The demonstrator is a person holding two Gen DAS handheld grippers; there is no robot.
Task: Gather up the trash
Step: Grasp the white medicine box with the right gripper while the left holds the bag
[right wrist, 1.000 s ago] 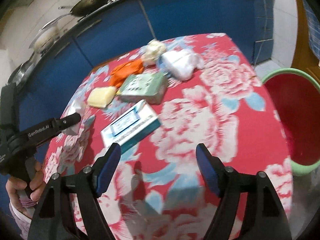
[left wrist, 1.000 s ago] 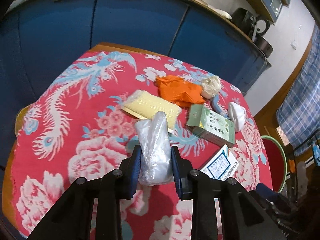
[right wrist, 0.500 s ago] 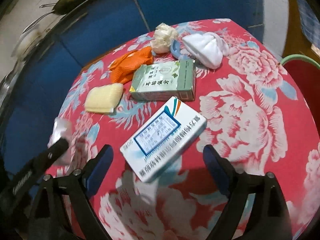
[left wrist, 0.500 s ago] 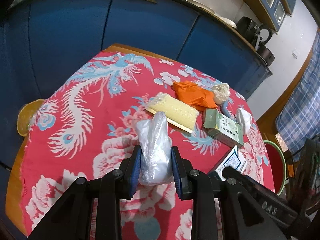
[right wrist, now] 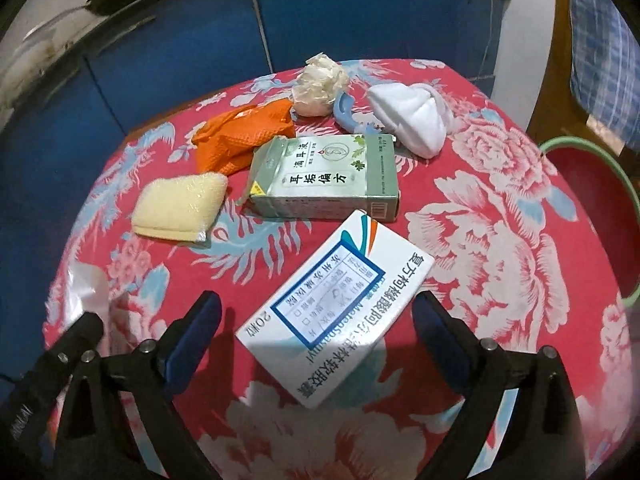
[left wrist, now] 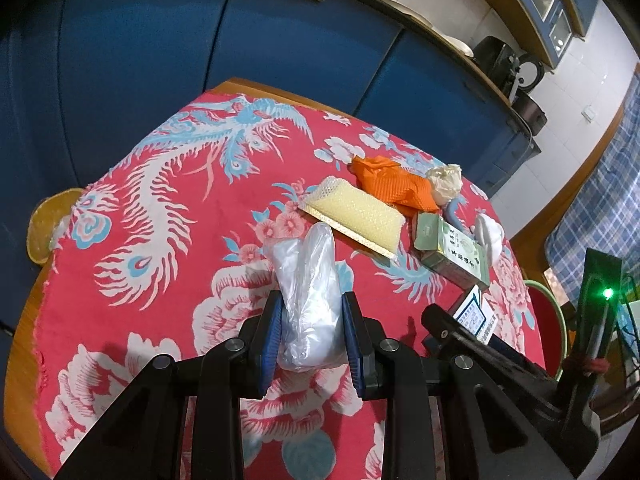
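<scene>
From the left wrist, your left gripper (left wrist: 311, 330) is clamped on a crumpled clear plastic bag (left wrist: 309, 292), its blue pads pressing the bag from both sides while the bag's loose top stands up beyond the fingertips, above the red floral tablecloth (left wrist: 160, 208). Past it, toward the table's far right edge, lie a yellow sponge (left wrist: 354, 214), an orange mesh bag (left wrist: 394, 184) touching the sponge's far end, a cream paper wad (left wrist: 444, 182) against the orange bag, a green box (left wrist: 454, 250), and a white crumpled wrapper (left wrist: 490, 234) just beside the box. A white-and-blue box (left wrist: 472, 312) peeks out behind your other tool's dark finger. A red bin with a green rim (left wrist: 554, 320) sits off the table's right edge (mostly hidden).

From the right wrist, your right gripper (right wrist: 316, 330) has its fingers spread wide, one on each side of the white-and-blue box (right wrist: 336, 320), which lies diagonally on the cloth near the table's near edge; whether the pads touch it is hard to tell. Beyond it the green box (right wrist: 326, 176) lies flat, nearly touching its far corner. The sponge (right wrist: 180, 204) lies toward the left edge, and the orange mesh bag (right wrist: 240, 138), paper wad (right wrist: 318, 84), a light blue curved piece (right wrist: 346, 114) and the white wrapper (right wrist: 412, 118) line the far edge. The red bin (right wrist: 600, 216) stands beside the right edge.
</scene>
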